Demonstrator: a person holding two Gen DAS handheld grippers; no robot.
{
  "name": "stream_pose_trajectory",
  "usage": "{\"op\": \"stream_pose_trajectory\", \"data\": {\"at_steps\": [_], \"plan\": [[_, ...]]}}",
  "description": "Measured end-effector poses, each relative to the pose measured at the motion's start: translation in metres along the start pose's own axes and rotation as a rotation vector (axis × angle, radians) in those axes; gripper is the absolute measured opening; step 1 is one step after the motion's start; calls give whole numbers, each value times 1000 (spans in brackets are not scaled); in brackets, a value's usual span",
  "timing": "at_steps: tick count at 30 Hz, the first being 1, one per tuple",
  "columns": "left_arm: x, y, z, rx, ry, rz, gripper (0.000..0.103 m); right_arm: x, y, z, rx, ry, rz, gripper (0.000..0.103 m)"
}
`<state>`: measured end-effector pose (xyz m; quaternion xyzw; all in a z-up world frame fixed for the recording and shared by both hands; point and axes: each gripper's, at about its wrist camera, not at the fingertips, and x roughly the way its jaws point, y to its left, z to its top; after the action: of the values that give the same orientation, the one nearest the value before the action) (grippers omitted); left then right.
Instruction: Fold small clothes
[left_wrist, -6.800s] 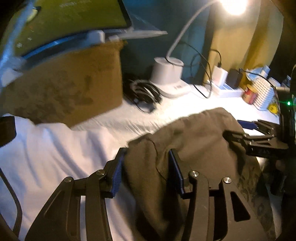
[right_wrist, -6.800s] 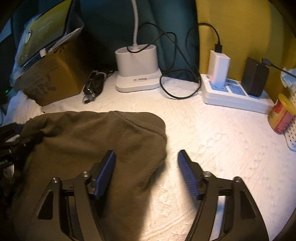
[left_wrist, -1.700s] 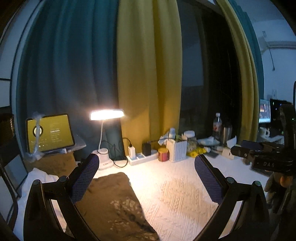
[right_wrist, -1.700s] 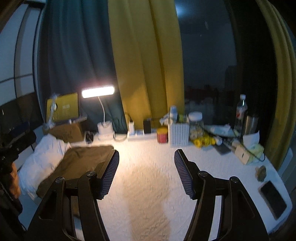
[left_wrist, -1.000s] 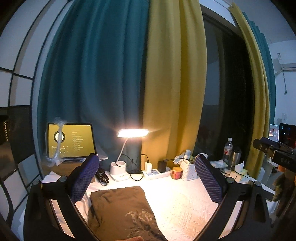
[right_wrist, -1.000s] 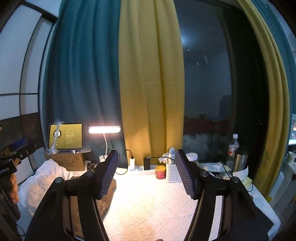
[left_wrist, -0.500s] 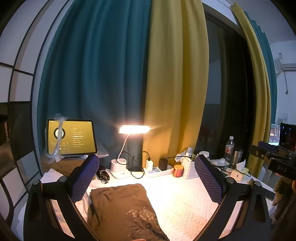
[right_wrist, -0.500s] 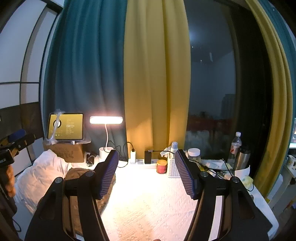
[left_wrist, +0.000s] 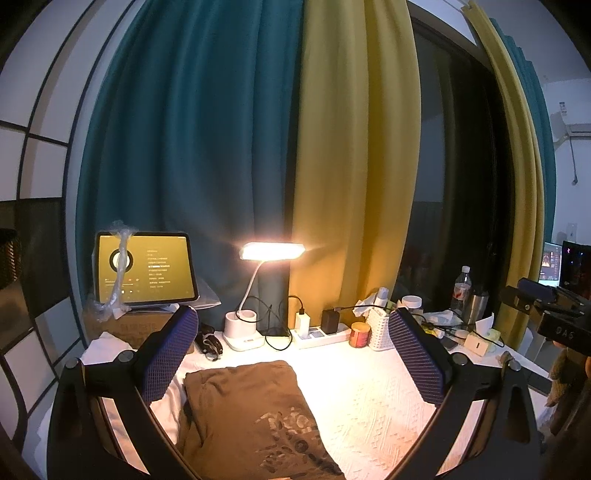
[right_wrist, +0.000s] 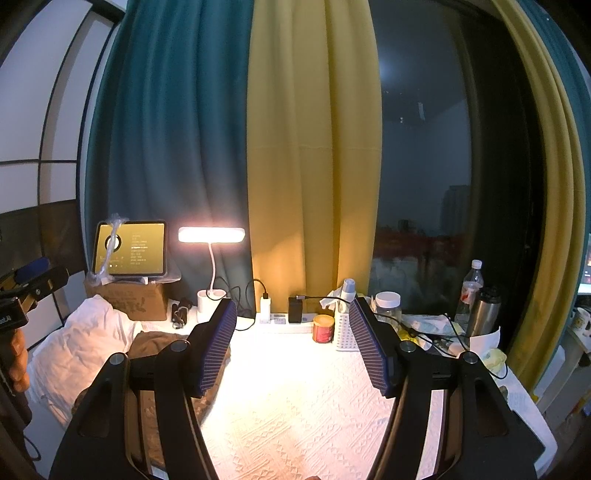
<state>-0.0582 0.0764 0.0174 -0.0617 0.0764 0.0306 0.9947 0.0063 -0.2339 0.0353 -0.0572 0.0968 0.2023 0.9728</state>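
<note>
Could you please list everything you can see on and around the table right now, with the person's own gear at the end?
folded shirt: one, brown with a print, on the table's left side
tablecloth: one, white, textured, covering the table
white cloth: one bundle, left of the shirt
lamp: one, white, lit, at the back
tablet: one, yellow screen, on a cardboard box
power strip: one, white, with chargers, at the back
can: one, red, beside a white basket
bottle: one, clear, far right
flask: one, steel, next to the bottle
curtains: teal and yellow, behind
left tongs: open, empty
right tongs: open, empty
</note>
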Motion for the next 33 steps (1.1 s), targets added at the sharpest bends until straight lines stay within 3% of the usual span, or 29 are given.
{"op": "stream_pose_trajectory", "data": {"at_steps": [27, 33], "plan": [[-4, 2, 0, -12, -26, 14, 102, 3, 0, -7, 5, 7, 0, 67], [0, -1, 0, 0, 1, 14, 102, 4, -1, -7, 6, 6, 1, 67]]}}
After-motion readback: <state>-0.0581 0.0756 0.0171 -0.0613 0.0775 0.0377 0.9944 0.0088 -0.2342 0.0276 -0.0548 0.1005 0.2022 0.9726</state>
